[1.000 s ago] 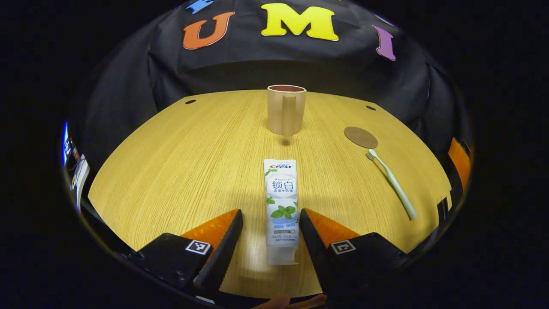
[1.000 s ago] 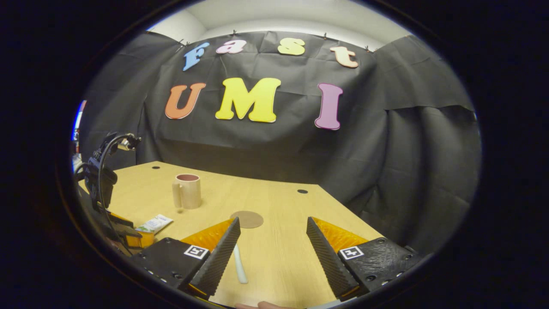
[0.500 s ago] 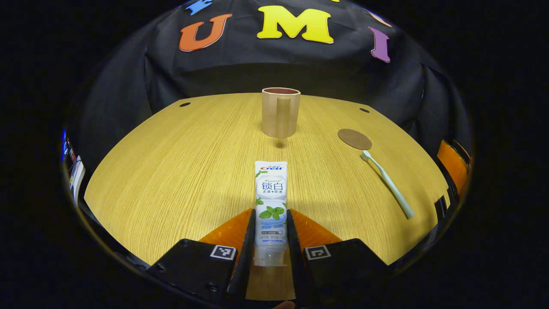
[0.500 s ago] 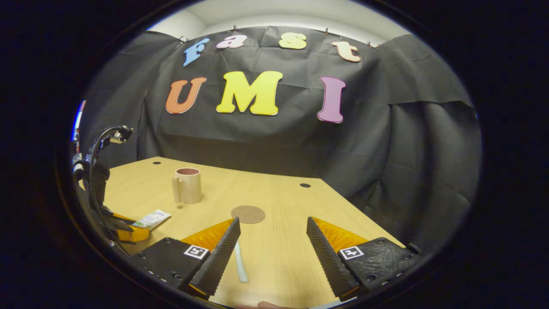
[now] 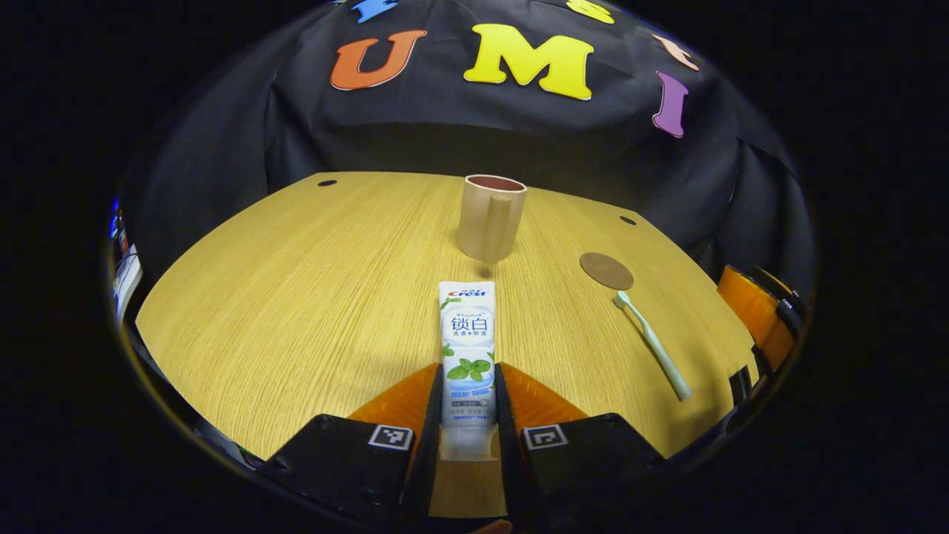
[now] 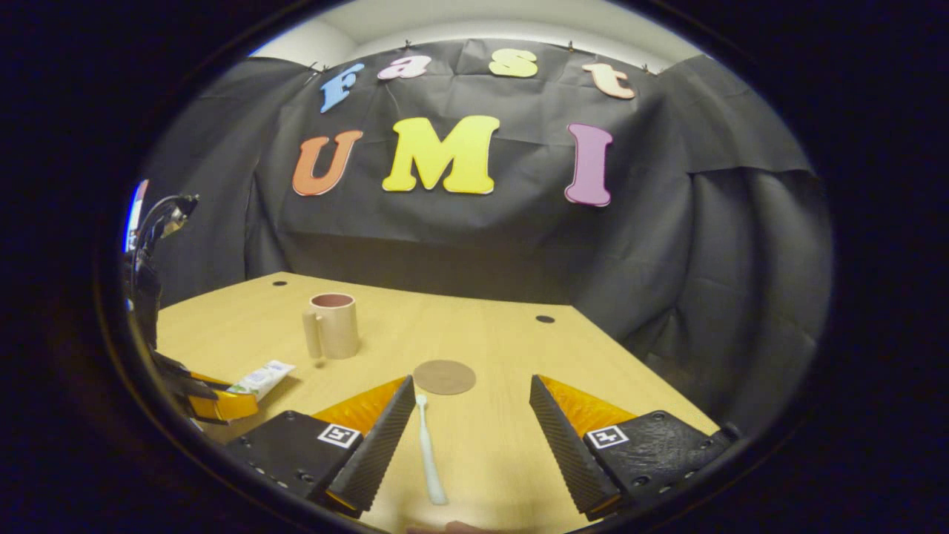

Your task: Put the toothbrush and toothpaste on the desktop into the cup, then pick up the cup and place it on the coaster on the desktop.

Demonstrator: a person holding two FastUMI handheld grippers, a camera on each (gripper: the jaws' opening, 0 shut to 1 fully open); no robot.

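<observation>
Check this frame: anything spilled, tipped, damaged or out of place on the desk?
Nothing stands out. The cup stands upright, the coaster lies flat and bare, the toothbrush lies beside it, and the left gripper is clamped on the toothpaste.

Even overhead light, sharp centres, fisheye bending at the edges.

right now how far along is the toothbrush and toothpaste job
Nothing is finished: the cup stands on the desktop beside the coaster, not on it, with nothing sticking out of it. In hand: the left gripper has its jaws closed on the toothpaste tube. Left: the toothbrush lies on the desktop between the right gripper's open jaws, then the cup goes onto the coaster.
</observation>
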